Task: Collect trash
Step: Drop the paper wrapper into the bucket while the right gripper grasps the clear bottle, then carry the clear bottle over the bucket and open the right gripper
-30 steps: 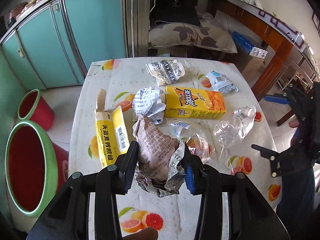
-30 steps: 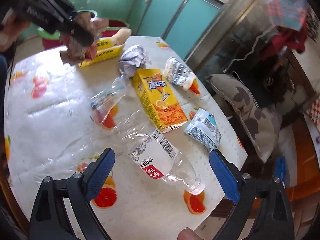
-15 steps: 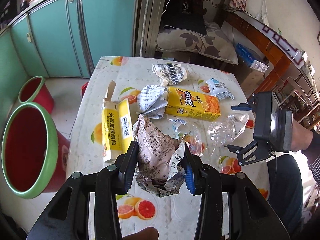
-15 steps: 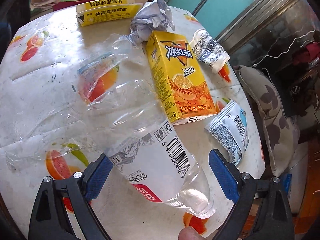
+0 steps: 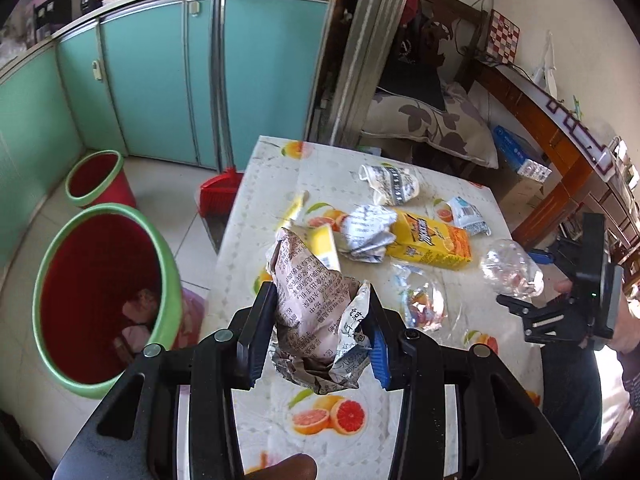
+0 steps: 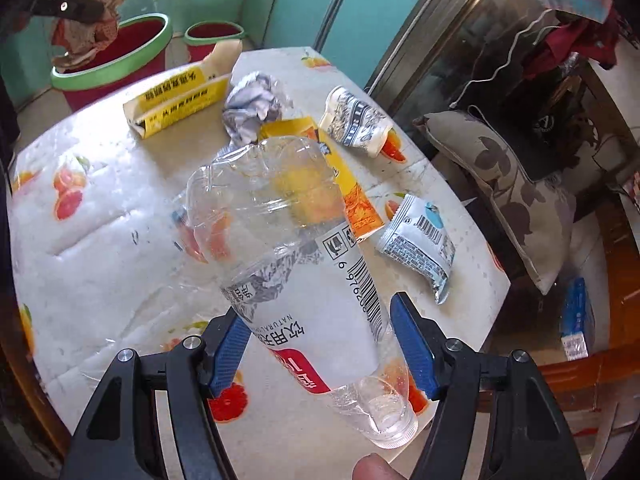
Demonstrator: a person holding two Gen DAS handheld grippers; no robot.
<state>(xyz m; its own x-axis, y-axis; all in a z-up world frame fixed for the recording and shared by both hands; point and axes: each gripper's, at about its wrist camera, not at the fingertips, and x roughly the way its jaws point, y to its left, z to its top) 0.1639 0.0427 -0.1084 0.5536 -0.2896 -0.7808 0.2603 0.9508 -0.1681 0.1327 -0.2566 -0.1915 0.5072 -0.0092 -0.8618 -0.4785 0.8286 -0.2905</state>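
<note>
My left gripper is shut on a crumpled newspaper wad, held above the table's left edge beside the big red bin with a green rim. My right gripper is shut on a clear crushed plastic bottle, lifted off the table. On the fruit-print table lie a yellow juice carton, a long yellow box, a grey paper ball, a printed paper cup, a white snack packet and a clear wrapper.
A smaller red bin stands behind the big one, and a red dustpan lies by the table's far left corner. Teal cabinets line the back. A cushion and wooden furniture are on the right.
My left gripper has swung left with the newspaper wad toward the big bin. My right gripper has closed on the bottle and lifted it off the table.
</note>
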